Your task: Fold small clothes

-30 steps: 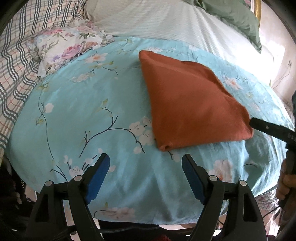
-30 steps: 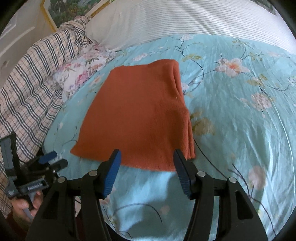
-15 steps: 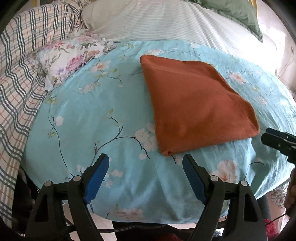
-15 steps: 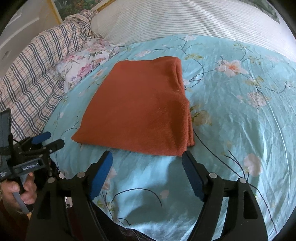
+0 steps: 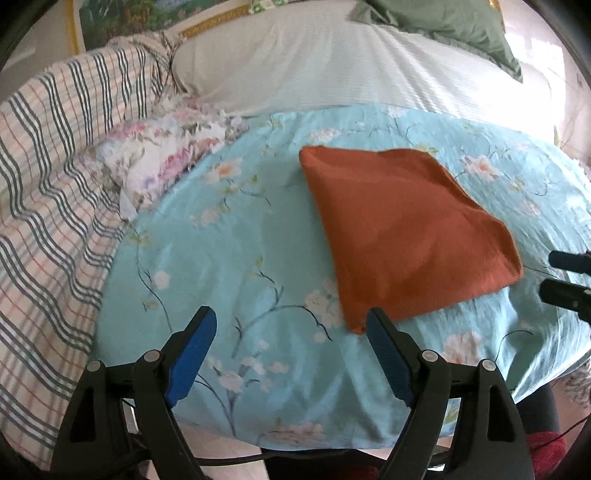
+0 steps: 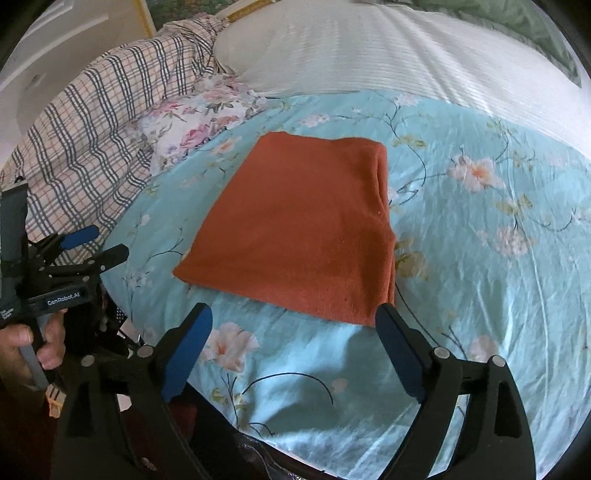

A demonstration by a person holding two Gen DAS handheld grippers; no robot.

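A folded rust-orange garment (image 5: 402,229) lies flat on the light blue floral sheet (image 5: 236,236); it also shows in the right wrist view (image 6: 306,229). My left gripper (image 5: 291,332) is open and empty, held back from the garment's near corner. My right gripper (image 6: 293,334) is open and empty, just short of the garment's near edge. The left gripper appears at the left edge of the right wrist view (image 6: 96,243), held in a hand. The right gripper's fingertips (image 5: 569,260) show at the right edge of the left wrist view.
A pink floral cloth (image 6: 195,118) and a plaid blanket (image 6: 92,122) lie to the left of the sheet. A white striped cover (image 6: 388,48) lies behind it, with a green pillow (image 5: 443,26) at the far right. The bed's near edge is just below the grippers.
Both grippers have drawn back from the garment and risen. The right gripper's jaws have opened wider and no longer overlap the garment's edge. The garment has not moved.
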